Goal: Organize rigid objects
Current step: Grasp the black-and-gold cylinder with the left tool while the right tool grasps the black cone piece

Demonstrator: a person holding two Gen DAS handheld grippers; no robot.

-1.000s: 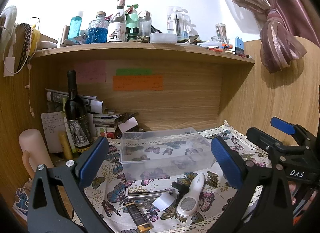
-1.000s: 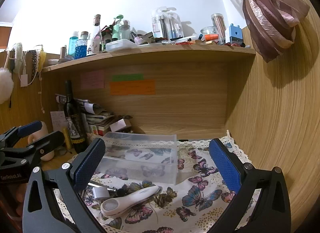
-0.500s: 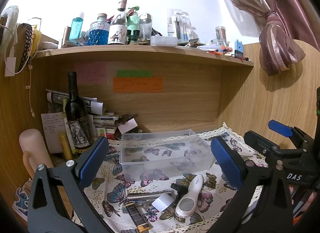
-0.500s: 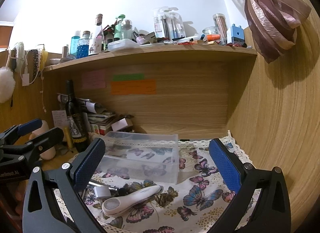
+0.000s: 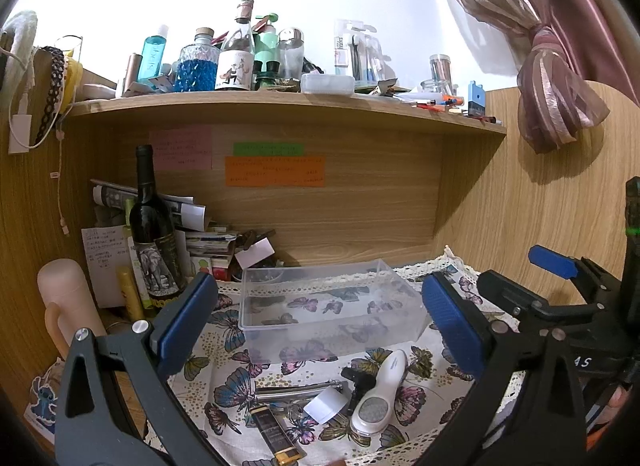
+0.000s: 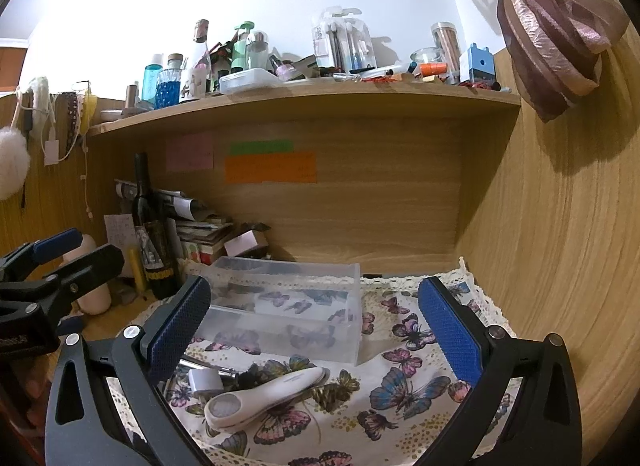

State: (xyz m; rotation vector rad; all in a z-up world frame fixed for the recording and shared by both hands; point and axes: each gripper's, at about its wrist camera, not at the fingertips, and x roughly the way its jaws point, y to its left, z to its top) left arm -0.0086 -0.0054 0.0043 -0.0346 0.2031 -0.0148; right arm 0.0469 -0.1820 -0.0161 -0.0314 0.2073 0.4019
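A clear plastic box [image 5: 332, 306] stands empty on the butterfly cloth [image 5: 232, 382]; it also shows in the right wrist view [image 6: 288, 310]. In front of it lie a white handheld device [image 5: 378, 394], a metal rod [image 5: 300, 390], a small white block [image 5: 325, 406] and a black-and-gold tube [image 5: 276, 434]. The device also shows in the right wrist view [image 6: 264, 394]. My left gripper [image 5: 320, 326] is open and empty, above these items. My right gripper [image 6: 316, 322] is open and empty, to the right of the left one.
A dark wine bottle [image 5: 154, 234] stands at the back left beside stacked papers [image 5: 208, 242] and a pink container [image 5: 68, 306]. A wooden shelf [image 5: 280, 109] overhead carries several bottles. A wooden side wall [image 6: 560, 246] closes the right.
Both grippers have drifted slightly; the right gripper sits a little lower in the left wrist view. Nothing on the cloth has moved.
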